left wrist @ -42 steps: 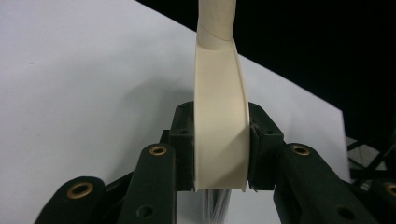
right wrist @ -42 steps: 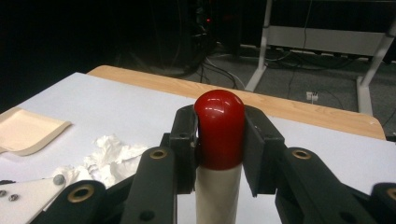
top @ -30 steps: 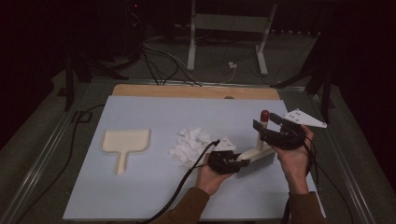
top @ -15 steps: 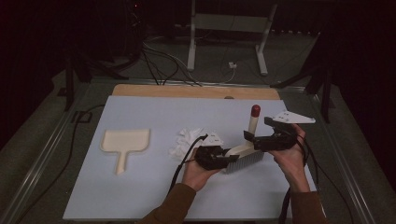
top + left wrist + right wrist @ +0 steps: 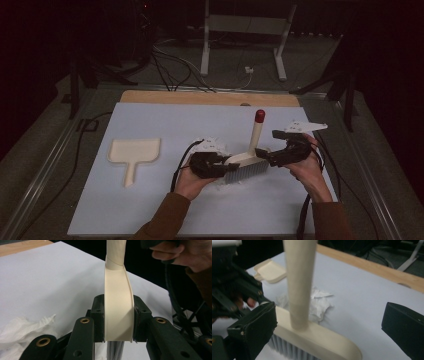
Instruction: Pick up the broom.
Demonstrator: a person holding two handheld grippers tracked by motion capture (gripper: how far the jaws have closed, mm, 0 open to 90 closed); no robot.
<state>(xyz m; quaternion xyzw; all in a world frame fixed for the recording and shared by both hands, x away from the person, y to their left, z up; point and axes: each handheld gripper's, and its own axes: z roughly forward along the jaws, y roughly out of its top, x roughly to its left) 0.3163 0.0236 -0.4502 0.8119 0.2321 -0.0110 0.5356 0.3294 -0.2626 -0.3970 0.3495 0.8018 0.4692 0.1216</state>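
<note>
Low centre of the high view, the left gripper (image 5: 220,167) pinches the brush (image 5: 245,167) head. Its handle rises upright between the right gripper (image 5: 270,155)'s spread jaws, seemingly untouched; crumpled paper (image 5: 212,146) lies just behind.

Crumpled paper (image 5: 212,147) lay just behind the brush (image 5: 245,167), blocking that side; the surface (image 5: 165,210) between brush and dustpan (image 5: 134,152) was open.

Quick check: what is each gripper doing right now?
Left gripper: shut on the brush head.
Right gripper: open, jaws either side of the brush.
</note>
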